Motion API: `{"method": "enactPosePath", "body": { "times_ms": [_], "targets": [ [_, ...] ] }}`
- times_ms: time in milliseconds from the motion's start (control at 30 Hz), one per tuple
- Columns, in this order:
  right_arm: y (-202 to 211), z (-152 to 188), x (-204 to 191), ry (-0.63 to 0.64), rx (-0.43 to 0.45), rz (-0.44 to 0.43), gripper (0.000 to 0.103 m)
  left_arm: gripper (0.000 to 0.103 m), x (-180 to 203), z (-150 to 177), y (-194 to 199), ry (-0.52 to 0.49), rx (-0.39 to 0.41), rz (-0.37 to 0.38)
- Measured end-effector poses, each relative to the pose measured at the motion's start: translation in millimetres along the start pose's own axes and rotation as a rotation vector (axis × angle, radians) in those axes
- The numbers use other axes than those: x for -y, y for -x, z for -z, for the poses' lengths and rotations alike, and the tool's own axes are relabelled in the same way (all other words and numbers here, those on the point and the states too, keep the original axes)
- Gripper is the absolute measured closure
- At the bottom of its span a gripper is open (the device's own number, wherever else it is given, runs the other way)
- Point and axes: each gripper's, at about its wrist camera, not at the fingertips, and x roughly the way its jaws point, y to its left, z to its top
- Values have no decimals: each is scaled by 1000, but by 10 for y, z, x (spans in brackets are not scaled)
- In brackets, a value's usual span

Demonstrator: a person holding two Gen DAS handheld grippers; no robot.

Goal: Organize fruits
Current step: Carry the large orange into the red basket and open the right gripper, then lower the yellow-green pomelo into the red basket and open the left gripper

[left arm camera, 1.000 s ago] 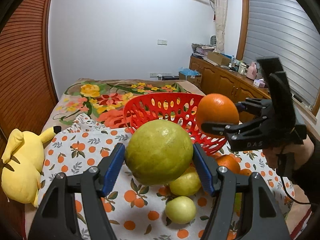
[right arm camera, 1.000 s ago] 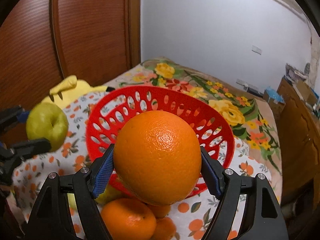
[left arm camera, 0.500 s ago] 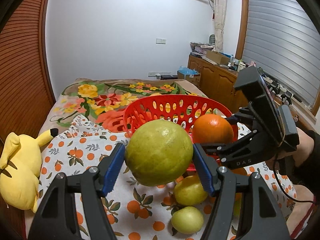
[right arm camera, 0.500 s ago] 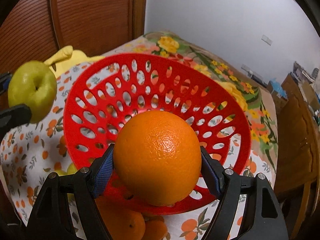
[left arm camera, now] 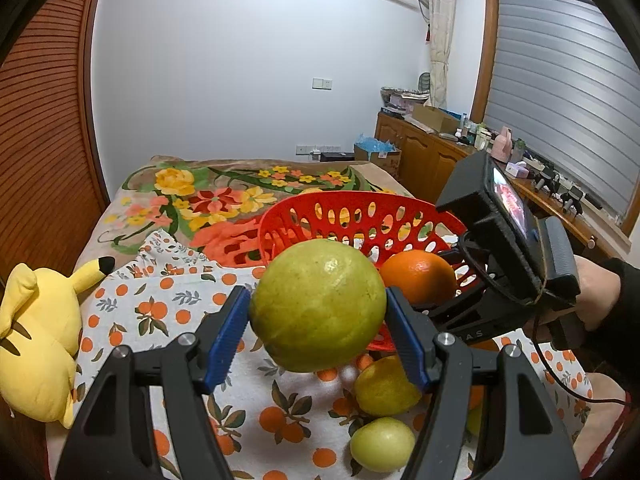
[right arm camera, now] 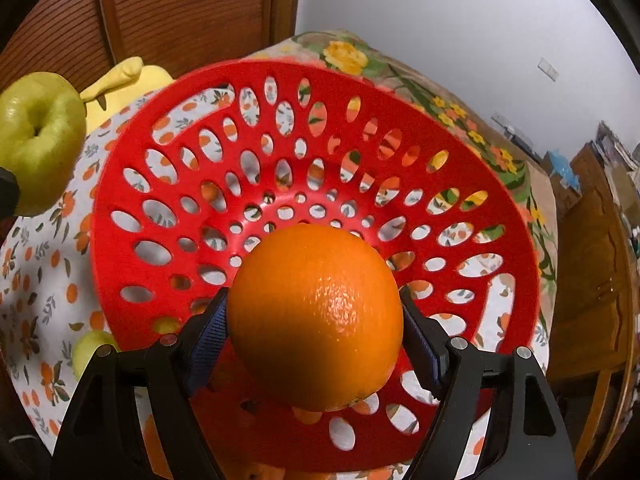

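Right gripper (right arm camera: 314,334) has tipped down — orange (right arm camera: 316,316) now over basket (right arm camera: 120,240)

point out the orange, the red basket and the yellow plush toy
orange (right arm camera: 316,316): right wrist view, middle of its peel, between the claw pads
red basket (right arm camera: 128,184): right wrist view, left inner wall
yellow plush toy (left arm camera: 36,340): left wrist view, its body
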Motion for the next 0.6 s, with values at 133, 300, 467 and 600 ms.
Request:
{"method": "enactPosePath", "body": {
  "times_ms": [133,300,467,600],
  "targets": [
    [-34,-33,21,-19,-12,-20,22,35,-2,-4,-3,0,-2,1],
    [-14,-70,34,-34,3,-26,21,35,-15,3,-22,3,-4,2],
    [180,-108,113,-89,79,-19,18,35,-5,4,-58,6,-7,4],
    [382,5,261,-156,165,-5,18,35,40,-11,-122,-3,-16,9]
  ]
}}
